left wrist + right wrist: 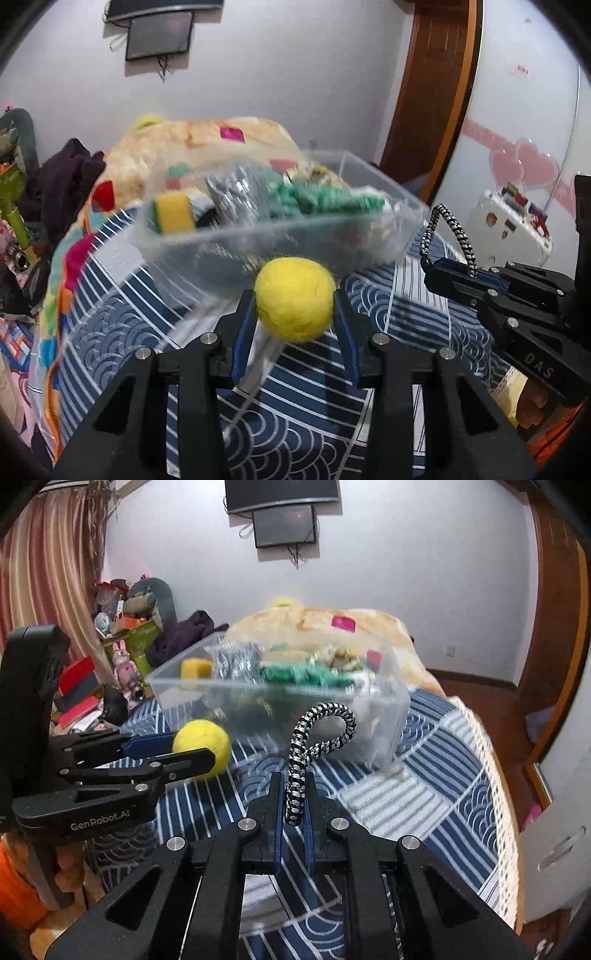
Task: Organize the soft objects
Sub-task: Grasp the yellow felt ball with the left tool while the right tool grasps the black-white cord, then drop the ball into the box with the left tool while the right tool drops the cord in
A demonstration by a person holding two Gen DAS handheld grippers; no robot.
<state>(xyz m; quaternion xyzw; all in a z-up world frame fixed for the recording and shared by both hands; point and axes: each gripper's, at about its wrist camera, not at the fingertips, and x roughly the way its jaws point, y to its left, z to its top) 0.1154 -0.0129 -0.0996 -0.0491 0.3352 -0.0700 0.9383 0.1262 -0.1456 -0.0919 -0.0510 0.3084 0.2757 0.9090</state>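
My left gripper (295, 301) is shut on a yellow felt ball (295, 299) and holds it above the bed, just in front of a clear plastic bin (332, 229). The ball (201, 747) and left gripper (194, 749) also show in the right wrist view. My right gripper (293, 779) is shut on a black-and-white braided cord loop (321, 723), held up near the bin (388, 716). The cord (448, 230) and right gripper (430, 267) show at right in the left wrist view. The bin holds a yellow-green sponge (173, 214), silver and green soft items (325, 199).
The bin rests on a blue-and-white patterned bedspread (424, 775). A cream patchwork quilt (207, 144) is piled behind it. Dark clothes (66, 173) and cluttered toys (122, 635) lie at the left. A wooden door (432, 85) and wardrobe (524, 110) stand at right.
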